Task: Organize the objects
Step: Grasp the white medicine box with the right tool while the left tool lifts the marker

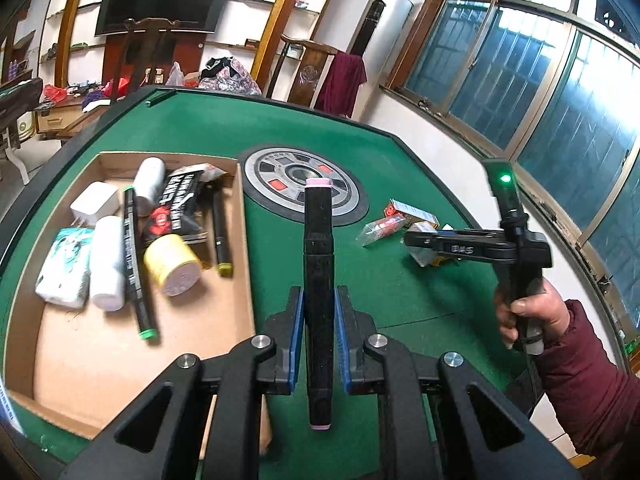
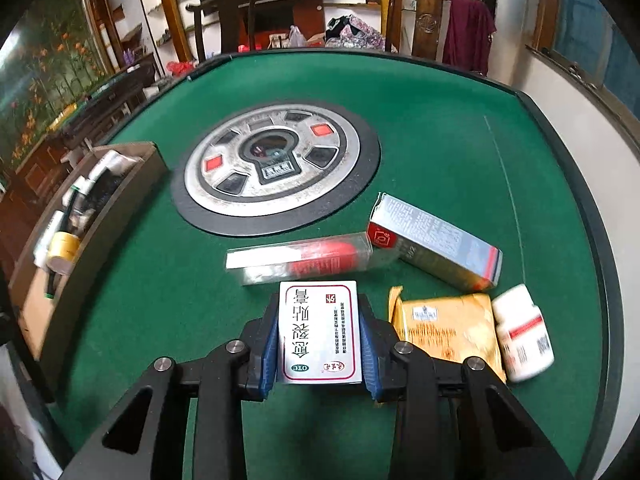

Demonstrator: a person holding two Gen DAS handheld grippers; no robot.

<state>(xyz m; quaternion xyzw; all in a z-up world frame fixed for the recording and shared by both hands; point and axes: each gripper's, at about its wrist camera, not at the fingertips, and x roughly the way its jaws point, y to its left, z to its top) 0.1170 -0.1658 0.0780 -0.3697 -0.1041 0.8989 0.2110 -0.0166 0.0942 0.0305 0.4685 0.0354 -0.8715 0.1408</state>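
Note:
My left gripper (image 1: 319, 292) is shut on a black marker (image 1: 319, 264) with pink end caps, held above the green table just right of the cardboard box (image 1: 100, 368). The box holds several items, among them two markers, a yellow roll (image 1: 172, 264) and a tissue pack (image 1: 64, 268). My right gripper (image 2: 320, 304) is shut on a white medicine box (image 2: 320, 332) with red print, its blue pads against both long sides. In the left wrist view the right gripper (image 1: 414, 240) reaches into the loose packs at the table's right, held by a hand in a dark red sleeve.
Near the right gripper lie a clear case with a red item (image 2: 304, 258), a silver carton (image 2: 436, 240), a yellow sachet (image 2: 444, 328) and a white pill bottle (image 2: 522, 332). A round control dial (image 2: 276, 168) sits mid-table. Chairs stand beyond the far edge.

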